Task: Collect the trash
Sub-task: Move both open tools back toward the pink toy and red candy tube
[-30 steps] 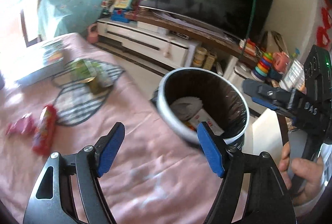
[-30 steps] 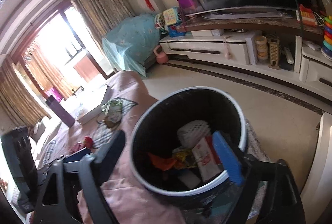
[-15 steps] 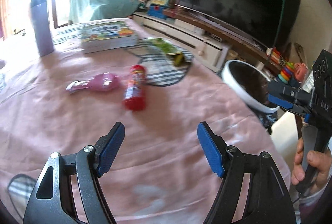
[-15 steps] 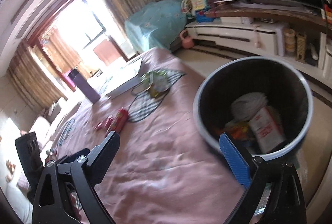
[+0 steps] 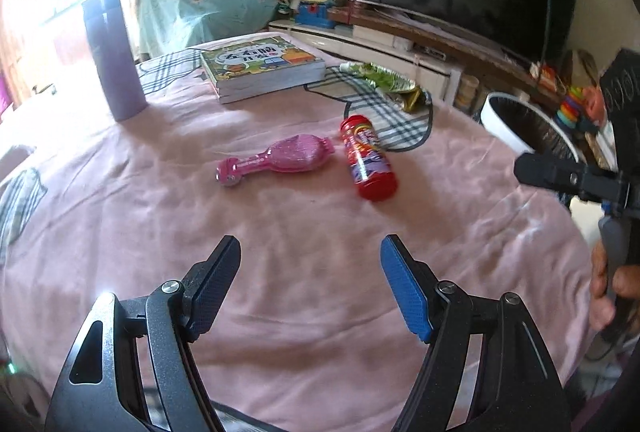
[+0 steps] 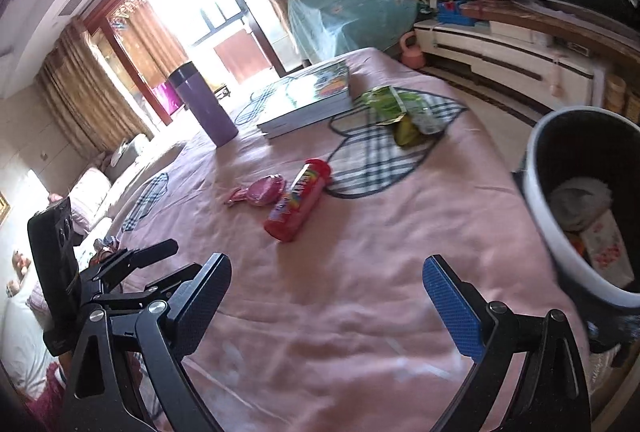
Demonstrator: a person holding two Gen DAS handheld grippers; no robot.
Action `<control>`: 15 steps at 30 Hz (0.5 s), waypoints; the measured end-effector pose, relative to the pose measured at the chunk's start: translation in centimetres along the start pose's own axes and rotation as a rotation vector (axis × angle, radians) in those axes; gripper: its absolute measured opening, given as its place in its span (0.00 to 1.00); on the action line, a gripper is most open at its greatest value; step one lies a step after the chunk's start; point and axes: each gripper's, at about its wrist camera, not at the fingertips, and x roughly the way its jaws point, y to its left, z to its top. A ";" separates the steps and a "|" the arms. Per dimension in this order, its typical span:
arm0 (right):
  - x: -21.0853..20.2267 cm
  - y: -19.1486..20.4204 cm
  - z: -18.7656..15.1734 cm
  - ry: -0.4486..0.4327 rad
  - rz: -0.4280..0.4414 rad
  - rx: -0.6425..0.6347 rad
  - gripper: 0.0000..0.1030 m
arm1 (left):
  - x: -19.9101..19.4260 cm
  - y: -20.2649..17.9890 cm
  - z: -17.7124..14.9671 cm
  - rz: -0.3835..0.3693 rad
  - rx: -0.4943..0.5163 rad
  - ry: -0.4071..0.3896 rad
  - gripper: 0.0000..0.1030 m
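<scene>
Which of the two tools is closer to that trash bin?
The right tool. The trash bin stands just off its right finger, beside the table. The left tool hangs over the pink tablecloth, and the bin sits farther off to its right, beyond the table edge.

Daylight from the window point(image 6: 224, 11) blows out the upper left, with fisheye bending and dark corners at the edges.

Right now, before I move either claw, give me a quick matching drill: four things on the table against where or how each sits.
Things:
1 red tube
2 pink wrapper
3 purple cup
4 green packet

States:
A standing upright
B lying on its side, nearest the bin
C on the checked patch
D flat, left of the tube

Pairs: 1-B, 2-D, 3-A, 4-C
</scene>
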 end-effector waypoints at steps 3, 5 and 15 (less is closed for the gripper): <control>1.4 0.6 0.5 0.009 0.008 -0.007 0.91 | 1.1 0.8 0.4 0.006 0.056 0.014 0.72; 2.6 0.9 0.9 0.028 0.010 -0.005 0.86 | 2.0 1.5 1.0 0.008 0.093 0.010 0.72; 8.2 1.6 3.1 0.094 0.020 0.028 0.62 | 6.8 3.6 5.2 0.013 0.244 0.043 0.72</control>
